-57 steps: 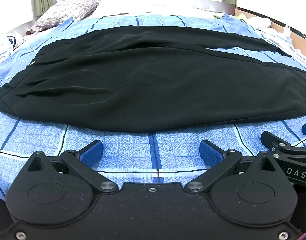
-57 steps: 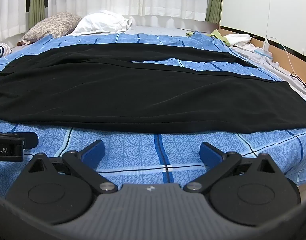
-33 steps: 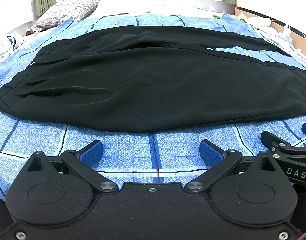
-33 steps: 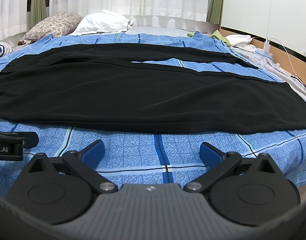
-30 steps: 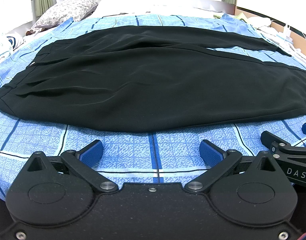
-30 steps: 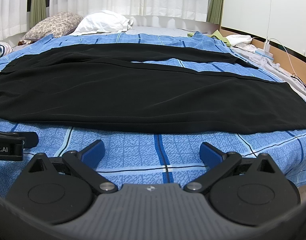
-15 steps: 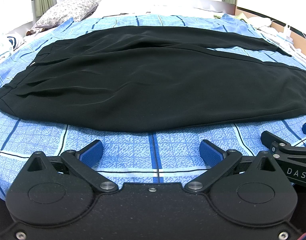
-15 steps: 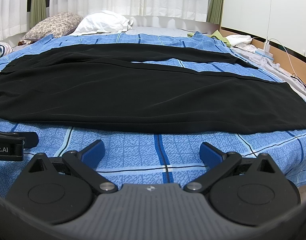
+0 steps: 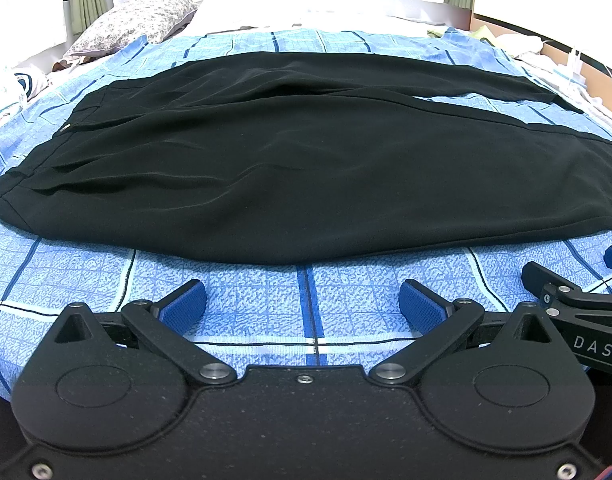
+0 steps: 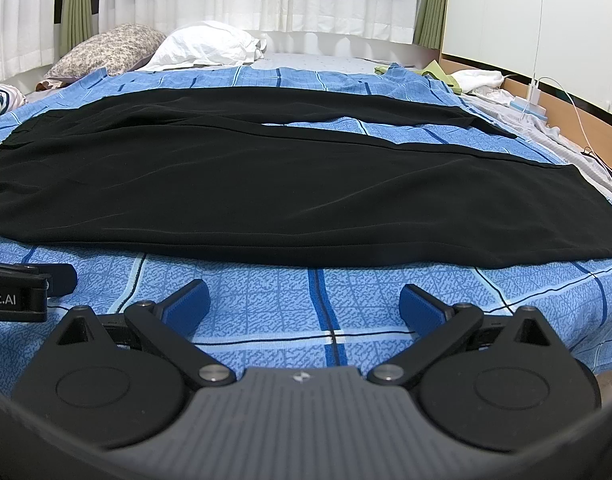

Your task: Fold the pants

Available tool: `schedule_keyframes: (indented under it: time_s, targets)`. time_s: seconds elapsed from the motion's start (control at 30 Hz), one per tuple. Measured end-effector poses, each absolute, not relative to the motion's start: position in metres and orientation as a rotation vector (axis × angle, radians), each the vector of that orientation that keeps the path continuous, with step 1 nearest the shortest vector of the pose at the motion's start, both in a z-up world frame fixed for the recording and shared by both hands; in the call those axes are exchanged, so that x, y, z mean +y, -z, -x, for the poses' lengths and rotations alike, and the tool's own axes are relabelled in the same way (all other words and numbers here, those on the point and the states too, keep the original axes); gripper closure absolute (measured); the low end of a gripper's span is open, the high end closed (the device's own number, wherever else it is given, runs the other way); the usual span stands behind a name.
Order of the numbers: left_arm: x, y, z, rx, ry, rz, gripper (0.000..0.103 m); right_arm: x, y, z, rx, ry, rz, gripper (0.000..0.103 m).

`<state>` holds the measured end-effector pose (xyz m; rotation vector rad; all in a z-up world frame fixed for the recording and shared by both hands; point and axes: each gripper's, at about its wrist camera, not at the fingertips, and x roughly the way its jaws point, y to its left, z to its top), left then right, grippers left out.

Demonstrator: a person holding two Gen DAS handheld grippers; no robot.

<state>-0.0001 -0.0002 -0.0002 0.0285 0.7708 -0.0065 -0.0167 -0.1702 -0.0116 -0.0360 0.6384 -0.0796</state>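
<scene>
**Pants laid out flat, both hand-held grippers empty at the near edge**

One pair of black pants [image 9: 306, 168] lies flat on the bed [image 9: 306, 304], unfolded, long axis running left to right across both views: waistband to the left, two legs reaching right. The pants lie straight ahead of both tools, near but not touching.

Two tools counted. Left hand-held gripper [image 9: 304, 306]: fingers apart, holding nothing, nearer the waistband. Right hand-held gripper [image 10: 304, 306]: fingers apart, holding nothing, nearer the leg ends. Each faces the near long edge.

Two pillows [image 10: 106, 50] at the far end. Judgement: folding not yet begun; the first grasp probably falls on that near edge.
</scene>
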Motion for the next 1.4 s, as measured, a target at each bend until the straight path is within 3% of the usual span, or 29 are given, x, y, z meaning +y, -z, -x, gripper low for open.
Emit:
schedule_keyframes:
  time_s: [1.3, 1.4]
  targets:
    - [0.003, -0.003, 0.0, 0.794, -0.004, -0.006, 0.0, -0.179, 0.011, 0.014, 0.639, 0.069, 0.008, 0.0]
    - [0.024, -0.012, -0.006, 0.806, -0.028, 0.079, 0.006, -0.185, 0.0, 0.016, 0.634, 0.059, -0.062, 0.0]
